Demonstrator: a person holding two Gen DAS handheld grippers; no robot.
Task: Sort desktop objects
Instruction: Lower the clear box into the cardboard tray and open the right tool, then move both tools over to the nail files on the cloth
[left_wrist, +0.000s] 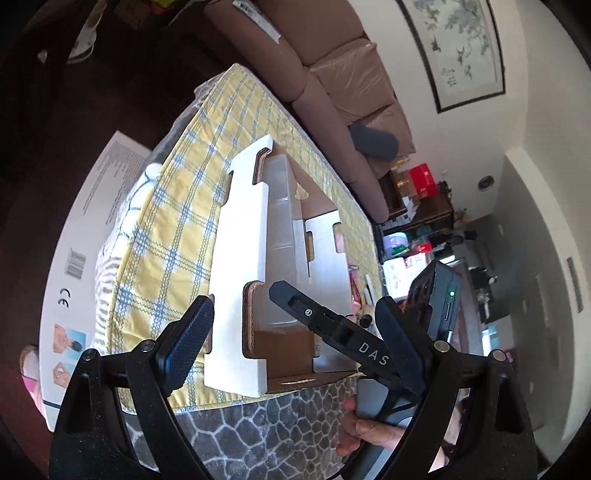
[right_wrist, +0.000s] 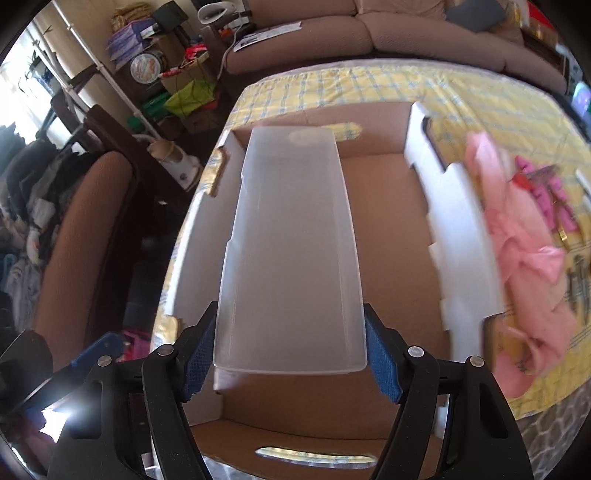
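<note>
A shallow cardboard box (right_wrist: 391, 229) with white outer walls sits on the yellow checked tablecloth (right_wrist: 480, 99). My right gripper (right_wrist: 291, 356) is shut on the near end of a long translucent plastic tray (right_wrist: 291, 240), holding it tilted over the box's left side. The left wrist view shows the same tray (left_wrist: 280, 221) inside the cardboard box (left_wrist: 236, 258). There one black finger (left_wrist: 314, 315) of the right gripper reaches in, held by a hand (left_wrist: 365, 432). My left gripper (left_wrist: 291, 334) stands open at the box's near corner with nothing gripped.
A pink cloth (right_wrist: 517, 243) and pink clips (right_wrist: 554, 199) lie on the table to the right of the box. A brown sofa (right_wrist: 388, 33) runs behind the table and an armchair (right_wrist: 85, 240) stands to the left. A large flat white carton (left_wrist: 92, 229) lies beside the table.
</note>
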